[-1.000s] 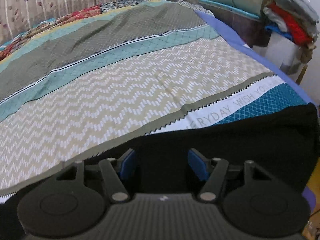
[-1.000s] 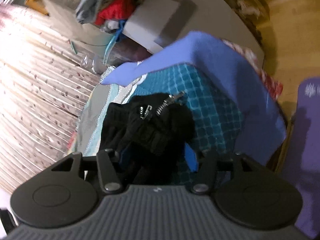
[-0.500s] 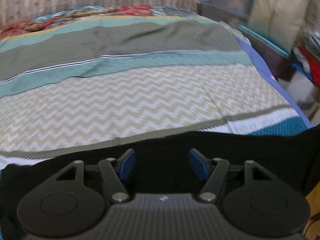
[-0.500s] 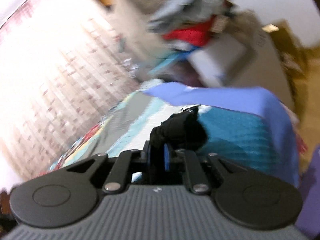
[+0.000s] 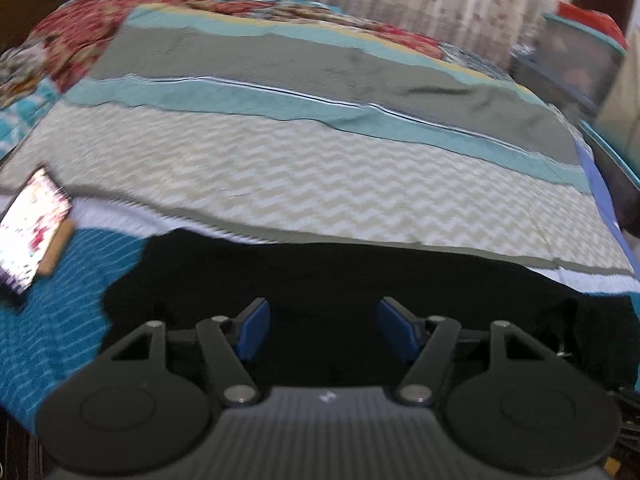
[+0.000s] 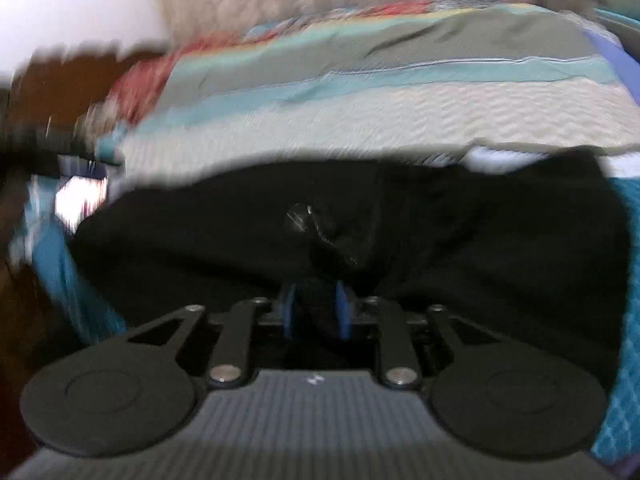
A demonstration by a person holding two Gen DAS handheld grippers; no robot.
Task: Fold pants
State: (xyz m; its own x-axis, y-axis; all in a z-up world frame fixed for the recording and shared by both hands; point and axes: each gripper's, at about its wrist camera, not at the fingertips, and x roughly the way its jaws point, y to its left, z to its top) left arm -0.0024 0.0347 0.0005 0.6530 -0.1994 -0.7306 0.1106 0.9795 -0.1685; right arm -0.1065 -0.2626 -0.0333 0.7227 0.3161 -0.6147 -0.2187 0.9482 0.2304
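Black pants [image 5: 340,280] lie along the bed's [image 5: 320,168] near edge. My right gripper [image 6: 314,308], jaws opening, has a waistband fold between them; my left gripper [image 5: 320,326] hovers wide, empty, for spreading.

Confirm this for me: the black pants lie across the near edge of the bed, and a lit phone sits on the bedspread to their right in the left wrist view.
One thing is wrong: the lit phone sits to the left of the black pants, not the right, as the left wrist view shows. The pants do lie across the near edge of the bed, on the bedspread.
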